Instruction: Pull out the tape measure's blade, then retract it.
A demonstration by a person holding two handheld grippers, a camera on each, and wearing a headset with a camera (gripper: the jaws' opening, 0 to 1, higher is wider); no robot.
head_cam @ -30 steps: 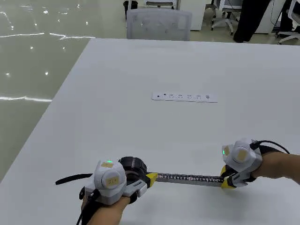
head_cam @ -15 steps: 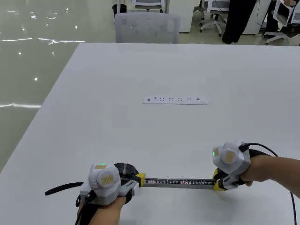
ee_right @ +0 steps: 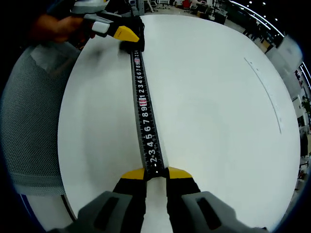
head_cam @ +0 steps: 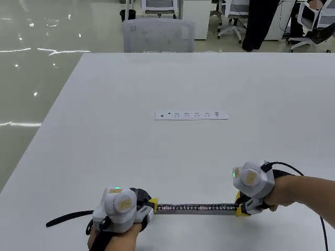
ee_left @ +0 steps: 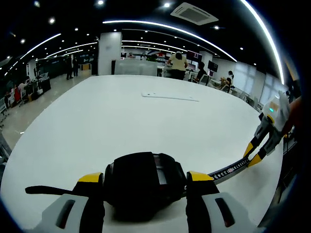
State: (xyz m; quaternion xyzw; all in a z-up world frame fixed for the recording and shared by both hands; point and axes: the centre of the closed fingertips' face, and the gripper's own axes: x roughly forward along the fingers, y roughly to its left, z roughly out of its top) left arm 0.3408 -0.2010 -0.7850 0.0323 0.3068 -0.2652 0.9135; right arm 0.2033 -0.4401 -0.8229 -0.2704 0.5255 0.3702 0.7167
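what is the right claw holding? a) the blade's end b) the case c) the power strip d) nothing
a: the right claw is shut on the end of the blade, while the left claw grips the case.

The blade [head_cam: 196, 209] is the one bar across my path. It runs taut and low over the surface [head_cam: 157, 157], pinched at its end by my right claw [ee_right: 156, 172] and fed from the tape measure [ee_left: 138, 187] clamped in my left claw [ee_left: 145, 177]. Beyond the blade the surface lies bare as far as a flat power strip [head_cam: 191, 115], well apart from it. Left of the blade, a black strap [head_cam: 65, 218] trails across the surface. On the blade's near side there is a narrow margin before the edge.
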